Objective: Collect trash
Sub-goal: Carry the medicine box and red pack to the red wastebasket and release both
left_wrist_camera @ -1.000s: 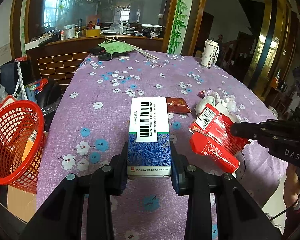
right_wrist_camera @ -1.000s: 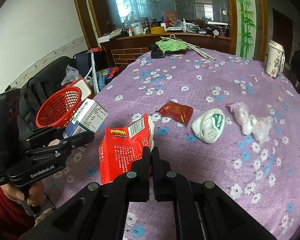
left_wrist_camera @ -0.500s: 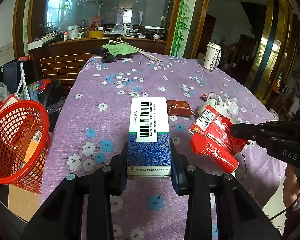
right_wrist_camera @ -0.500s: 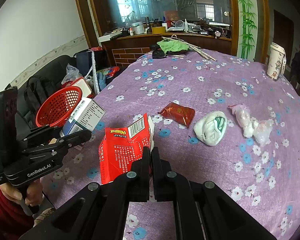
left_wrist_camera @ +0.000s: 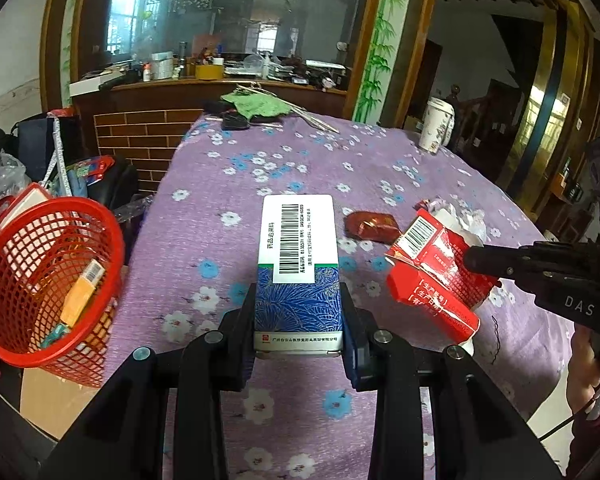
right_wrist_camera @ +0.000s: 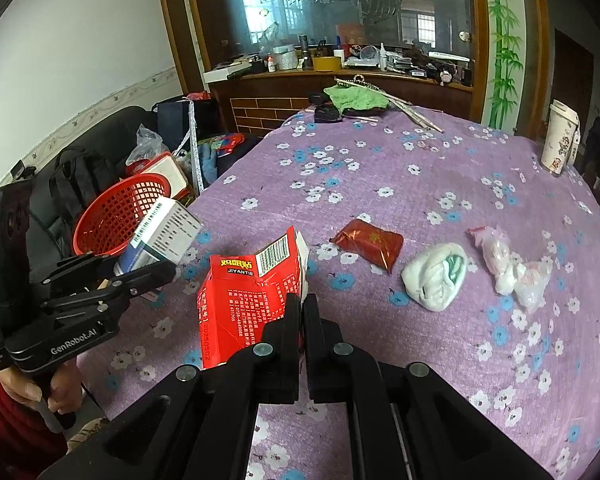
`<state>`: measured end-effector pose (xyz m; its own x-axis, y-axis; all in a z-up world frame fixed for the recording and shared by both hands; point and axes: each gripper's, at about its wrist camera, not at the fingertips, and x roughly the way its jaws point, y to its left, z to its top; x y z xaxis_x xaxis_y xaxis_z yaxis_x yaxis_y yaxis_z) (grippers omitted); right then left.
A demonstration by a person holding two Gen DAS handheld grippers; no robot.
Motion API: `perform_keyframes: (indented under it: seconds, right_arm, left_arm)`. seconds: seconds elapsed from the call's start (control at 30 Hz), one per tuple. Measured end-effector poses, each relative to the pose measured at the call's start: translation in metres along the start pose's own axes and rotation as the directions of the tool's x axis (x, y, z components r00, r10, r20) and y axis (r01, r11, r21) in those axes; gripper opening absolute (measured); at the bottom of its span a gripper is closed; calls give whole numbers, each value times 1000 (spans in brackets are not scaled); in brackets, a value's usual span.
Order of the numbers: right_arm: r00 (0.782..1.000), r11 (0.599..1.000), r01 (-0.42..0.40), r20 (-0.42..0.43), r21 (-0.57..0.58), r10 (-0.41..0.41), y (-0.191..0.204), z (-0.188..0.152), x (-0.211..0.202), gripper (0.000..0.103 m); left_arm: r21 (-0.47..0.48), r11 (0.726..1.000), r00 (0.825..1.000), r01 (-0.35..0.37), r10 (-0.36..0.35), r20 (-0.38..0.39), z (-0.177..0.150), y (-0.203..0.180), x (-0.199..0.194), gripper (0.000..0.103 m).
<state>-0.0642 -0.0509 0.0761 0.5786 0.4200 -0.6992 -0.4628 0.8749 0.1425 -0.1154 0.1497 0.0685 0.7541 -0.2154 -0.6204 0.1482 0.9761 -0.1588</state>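
Only the right wrist view shows the crumpled white wad (right_wrist_camera: 436, 276) mid-table (right_wrist_camera: 420, 184). Left gripper (left_wrist_camera: 299, 320) clamps a smooth cardboard box (left_wrist_camera: 298, 264); right gripper (right_wrist_camera: 303, 312) pinches a torn red carton (right_wrist_camera: 248, 300).

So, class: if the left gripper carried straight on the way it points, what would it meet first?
Probably the purple tablecloth: the left gripper, holding the blue-and-white box, points down at bare cloth; depth is unclear.
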Motion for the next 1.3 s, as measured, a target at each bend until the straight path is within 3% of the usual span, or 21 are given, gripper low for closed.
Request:
perform_keyframes:
  seconds: [0.27,0.53,0.83,1.03,1.17,1.3]
  right_arm:
    - [1000,1000,-12,6,-28,12,22,20,8,3]
    - [998,994,-69,3,-89,70,77,63,32,3]
    - [991,979,-132,-8,-152,133,157,114,85,3]
    - [988,976,-153,-31,-154,150,193,130,128,4]
    - [980,971,-196,-58,-134,190,202,137,149,10]
    - [978,972,-208,-32,-108,206,190,136,140,11]
  left_arm:
    - [-59,996,996,-63,67,63,11,36,-26,33]
    - [-143,974,974,-178,195,118,24,101,-59,33]
    - [-261,928,955,-265,289,59,22,184,-51,33]
    - [-297,913,952,-281,304,33,15,213,-45,34]
    - [-316,904,951,-287,309,19,12,218,-42,54]
    - [-299,914,953,-274,300,44,11,209,-48,59]
